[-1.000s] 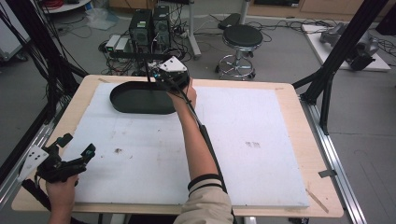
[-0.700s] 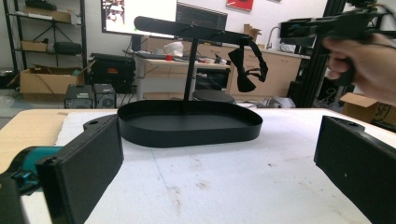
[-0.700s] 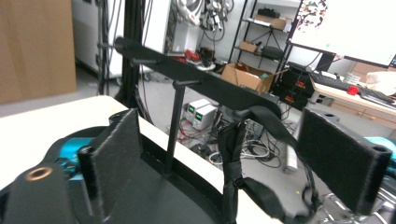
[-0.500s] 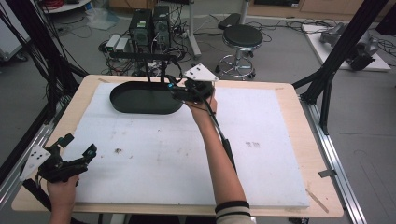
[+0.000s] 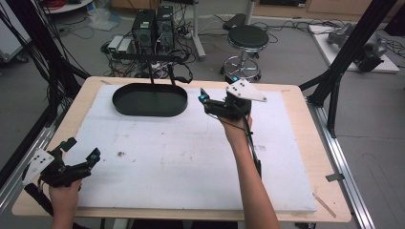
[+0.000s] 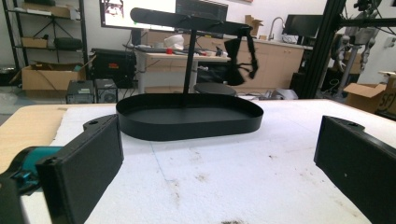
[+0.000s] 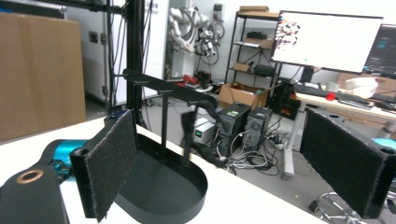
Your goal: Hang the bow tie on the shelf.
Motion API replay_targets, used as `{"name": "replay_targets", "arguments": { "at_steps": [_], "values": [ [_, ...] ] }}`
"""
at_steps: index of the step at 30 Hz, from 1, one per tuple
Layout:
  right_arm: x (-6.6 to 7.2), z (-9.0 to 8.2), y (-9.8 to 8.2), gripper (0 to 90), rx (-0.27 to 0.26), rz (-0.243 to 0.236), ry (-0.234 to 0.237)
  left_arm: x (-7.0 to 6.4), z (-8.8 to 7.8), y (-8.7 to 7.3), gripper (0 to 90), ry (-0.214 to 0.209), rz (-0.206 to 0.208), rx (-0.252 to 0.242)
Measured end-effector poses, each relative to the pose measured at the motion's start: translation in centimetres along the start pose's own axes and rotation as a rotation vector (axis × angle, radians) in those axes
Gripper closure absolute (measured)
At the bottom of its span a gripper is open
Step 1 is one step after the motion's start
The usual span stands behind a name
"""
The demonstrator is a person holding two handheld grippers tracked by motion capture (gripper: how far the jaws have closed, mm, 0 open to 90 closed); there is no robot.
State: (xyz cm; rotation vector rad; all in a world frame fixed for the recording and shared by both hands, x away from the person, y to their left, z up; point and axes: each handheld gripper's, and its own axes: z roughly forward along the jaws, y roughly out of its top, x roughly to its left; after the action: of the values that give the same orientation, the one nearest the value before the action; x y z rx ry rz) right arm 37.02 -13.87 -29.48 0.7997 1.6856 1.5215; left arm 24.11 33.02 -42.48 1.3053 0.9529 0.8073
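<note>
- The black strap hangs from the crossbar of the stand, which rises out of the oval black tray at the far left of the white mat; the hanging looks done.
- The right gripper sits just right of the tray, its jaws having just opened wide, with nothing between them.
- The left gripper rests at the near left corner, jaws wide and bare.
- Likely left: drawing the right gripper clear.
</note>
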Motion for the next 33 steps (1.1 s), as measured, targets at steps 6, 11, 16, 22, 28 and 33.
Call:
{"name": "replay_targets", "arguments": {
  "at_steps": [6, 11, 16, 22, 28, 33],
  "values": [
    [-1.5, -4.2, -0.8, 10.9, -0.025, 0.021, -0.039, -0.1, 0.1, 0.0, 1.8, 0.0, 0.008, 0.006],
    [-2.2, -6.9, -1.3, 10.9, -0.035, 0.024, -0.058, -0.3, 0.2, 0.0, 1.8, 0.0, 0.014, 0.007],
    [-3.4, -11.2, -2.9, 10.9, -0.041, 0.031, -0.094, -0.4, 0.3, 0.1, 1.7, -0.004, 0.031, 0.008],
    [-4.4, -15.2, -5.0, 10.9, -0.051, 0.067, -0.122, -0.8, 0.5, 0.2, 1.8, -0.006, 0.053, 0.008],
    [-4.8, -18.3, -7.7, 10.9, -0.062, 0.073, -0.144, -1.3, 0.7, 0.4, 1.7, -0.007, 0.072, 0.008],
    [-4.9, -19.7, -9.3, 10.9, -0.076, 0.091, -0.149, -1.4, 1.0, 0.4, 1.7, -0.009, 0.083, 0.014]
  ]
}}
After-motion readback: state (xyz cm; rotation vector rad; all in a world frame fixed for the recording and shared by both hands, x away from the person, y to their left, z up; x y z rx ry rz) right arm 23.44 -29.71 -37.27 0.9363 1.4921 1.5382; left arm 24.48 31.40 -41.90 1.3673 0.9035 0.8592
